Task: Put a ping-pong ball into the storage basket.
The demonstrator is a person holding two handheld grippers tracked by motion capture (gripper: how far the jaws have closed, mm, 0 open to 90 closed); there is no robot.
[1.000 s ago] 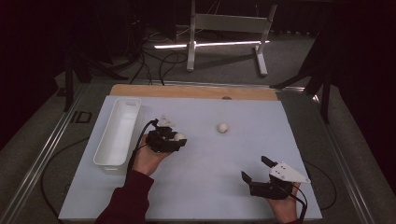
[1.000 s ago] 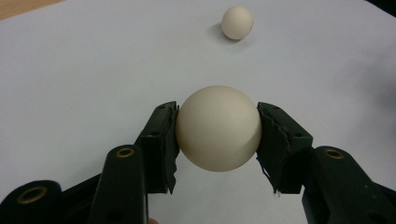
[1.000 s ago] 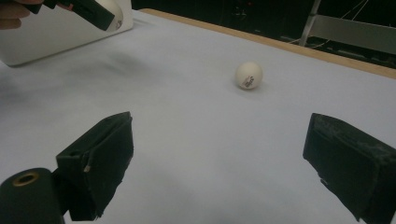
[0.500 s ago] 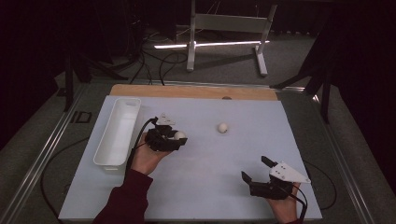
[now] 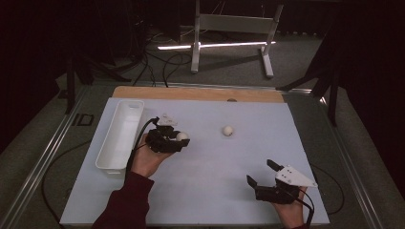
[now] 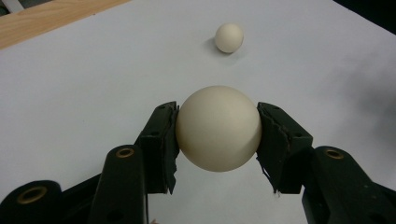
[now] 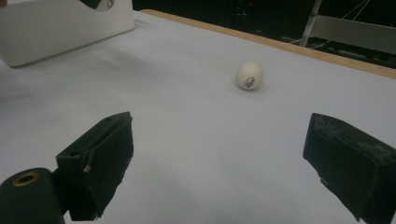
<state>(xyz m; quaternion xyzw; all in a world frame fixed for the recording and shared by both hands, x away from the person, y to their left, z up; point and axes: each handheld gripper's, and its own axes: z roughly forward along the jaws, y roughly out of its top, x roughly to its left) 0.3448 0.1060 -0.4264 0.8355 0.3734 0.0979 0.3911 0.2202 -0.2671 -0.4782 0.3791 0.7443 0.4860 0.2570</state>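
My left gripper [image 5: 180,139] is shut on a cream-white ball [image 5: 182,136], left of the white mat's centre and just right of the tray. In the left gripper view its two black pads [image 6: 161,140] press on the ball's [image 6: 218,128] sides, slightly above the mat. A second ball [image 5: 228,130] lies loose on the mat to the right, apart from both grippers; it also appears in the left gripper view [image 6: 229,38] and, with a small printed mark, in the right gripper view [image 7: 249,76]. My right gripper [image 5: 260,172] stands open near the front right, with nothing between its fingers [image 7: 100,154].
A long white tray [image 5: 122,131] lies along the mat's left side; its wall [image 7: 56,28] shows at the upper left of the right gripper view. A wooden strip [image 5: 198,94] borders the mat's far edge. A metal stand [image 5: 229,28] and cables sit on the floor beyond.
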